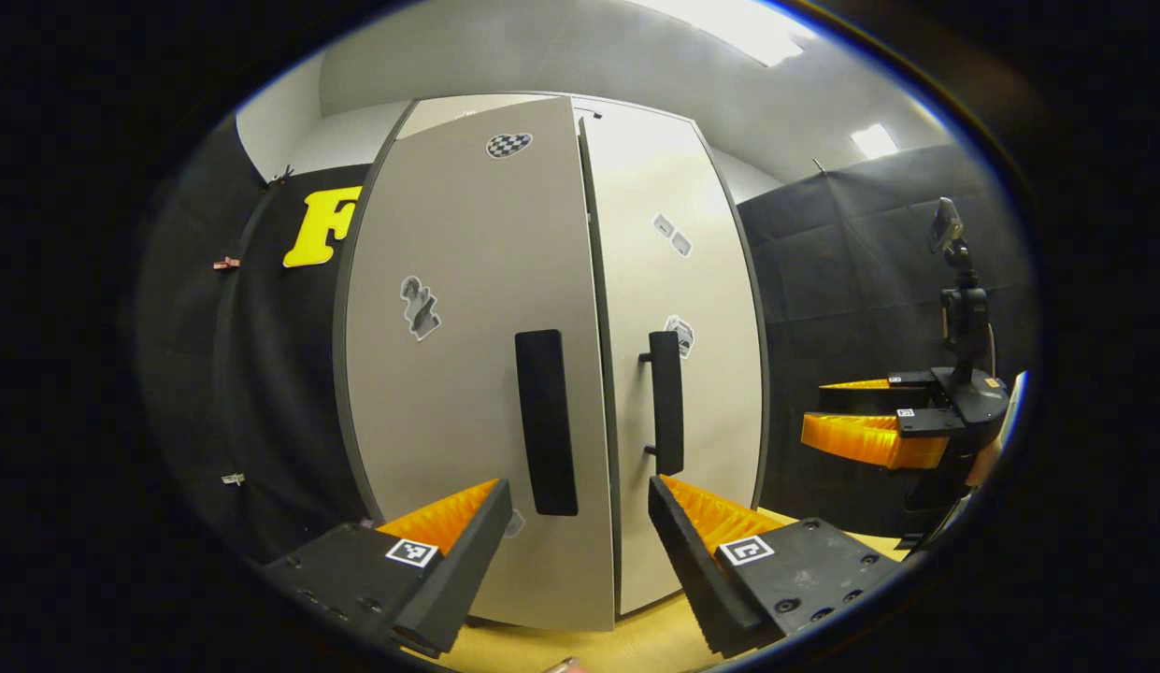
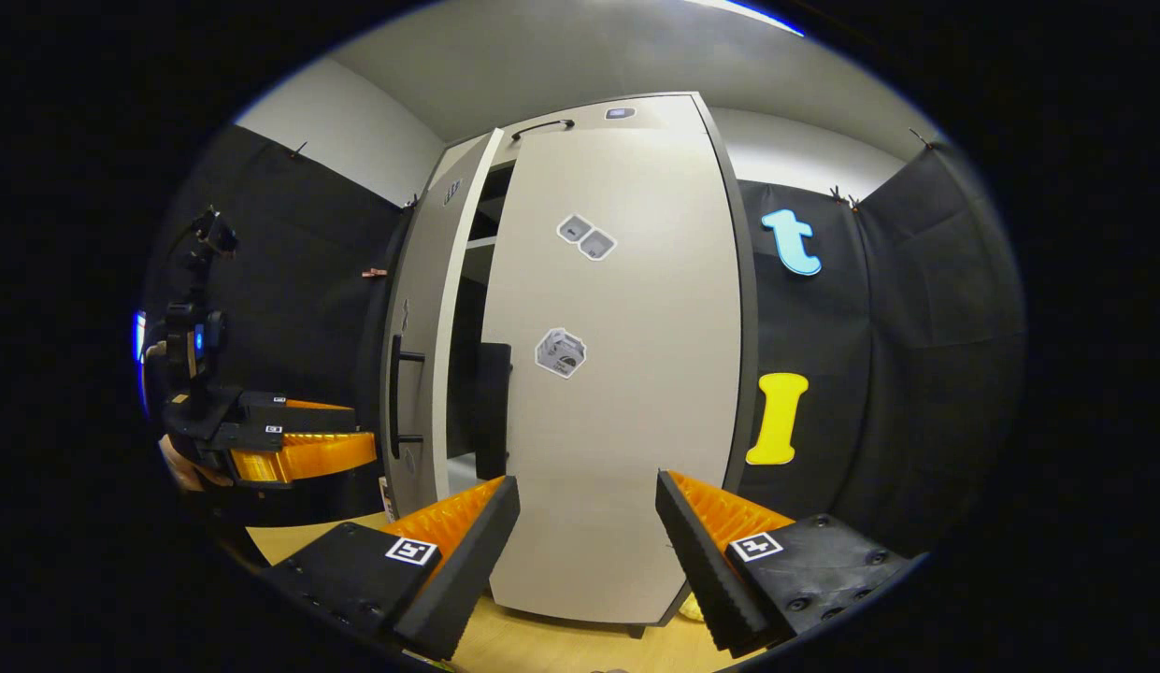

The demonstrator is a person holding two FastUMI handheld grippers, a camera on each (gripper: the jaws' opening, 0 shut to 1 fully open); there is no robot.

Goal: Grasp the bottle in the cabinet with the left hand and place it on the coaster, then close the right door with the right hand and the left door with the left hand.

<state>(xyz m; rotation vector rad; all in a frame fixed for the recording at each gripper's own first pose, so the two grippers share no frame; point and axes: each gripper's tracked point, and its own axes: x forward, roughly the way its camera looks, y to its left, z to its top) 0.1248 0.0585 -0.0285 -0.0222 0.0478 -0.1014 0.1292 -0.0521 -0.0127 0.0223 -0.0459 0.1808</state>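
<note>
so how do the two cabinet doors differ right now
The left door stands ajar, with a dark gap beside it in the right gripper view; the right door looks nearly shut. The left door carries a checkered sticker near its top; the right door carries a pair of small grey ones. Both are pale with black vertical handles.

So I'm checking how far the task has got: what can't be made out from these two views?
- Bottle and coaster: unseen; the right door and left door cover most of the cabinet front.
- Cabinet interior: right gripper view, a dark sliver through the gap between the doors.
- Door stickers: too small to read.
- Table: cut off by the bottom edge and the left gripper.
</note>
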